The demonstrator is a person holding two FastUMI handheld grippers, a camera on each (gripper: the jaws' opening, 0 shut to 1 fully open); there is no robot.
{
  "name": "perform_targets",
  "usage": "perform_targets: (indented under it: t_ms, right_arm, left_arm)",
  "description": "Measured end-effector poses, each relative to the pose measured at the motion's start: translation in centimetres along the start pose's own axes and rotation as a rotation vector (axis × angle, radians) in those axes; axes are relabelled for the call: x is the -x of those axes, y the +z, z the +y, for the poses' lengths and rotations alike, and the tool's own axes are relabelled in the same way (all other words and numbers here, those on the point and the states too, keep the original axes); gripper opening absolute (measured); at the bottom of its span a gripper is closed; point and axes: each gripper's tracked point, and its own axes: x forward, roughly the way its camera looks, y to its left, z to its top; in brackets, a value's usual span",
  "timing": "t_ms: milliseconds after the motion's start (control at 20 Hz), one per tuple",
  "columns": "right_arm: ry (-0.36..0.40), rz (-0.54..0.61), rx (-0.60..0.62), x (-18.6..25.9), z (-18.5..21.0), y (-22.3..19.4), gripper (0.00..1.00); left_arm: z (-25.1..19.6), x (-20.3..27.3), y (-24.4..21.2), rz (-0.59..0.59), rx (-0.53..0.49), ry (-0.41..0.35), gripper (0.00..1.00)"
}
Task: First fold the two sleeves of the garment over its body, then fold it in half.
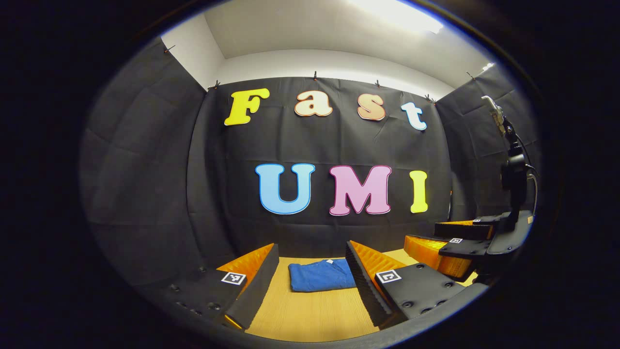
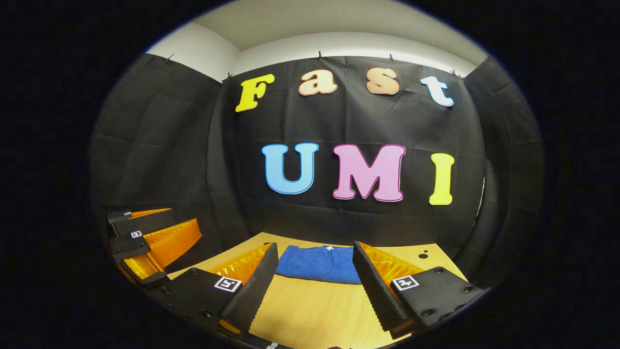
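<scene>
A blue garment (image 1: 321, 275) lies folded into a compact rectangle on the wooden table (image 1: 310, 315), near the back wall. In the left gripper view my left gripper (image 1: 311, 283) hangs open above the table, short of the garment, with nothing between its fingers. The right gripper (image 1: 457, 242) appears farther off at the right, also open. In the right gripper view the garment (image 2: 319, 264) lies straight ahead between the spread fingers of my right gripper (image 2: 314, 286), which is held clear of it. The left gripper (image 2: 152, 237) shows at the far left.
The wooden table (image 2: 310, 315) ends at the black cloth wall behind the garment. Two small dark holes (image 2: 423, 254) sit in the tabletop at the back right. A black stand with cables (image 1: 513, 174) rises at the right edge of the left gripper view.
</scene>
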Motion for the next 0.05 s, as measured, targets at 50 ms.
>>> perform_targets:
  t_ms: [50]
  right_arm:
    - [-0.001, -0.001, -0.002, 0.00, -0.02, 0.04, 0.96]
  left_arm:
    - [-0.02, 0.02, 0.09, -0.001, 0.000, 0.000, 0.80]
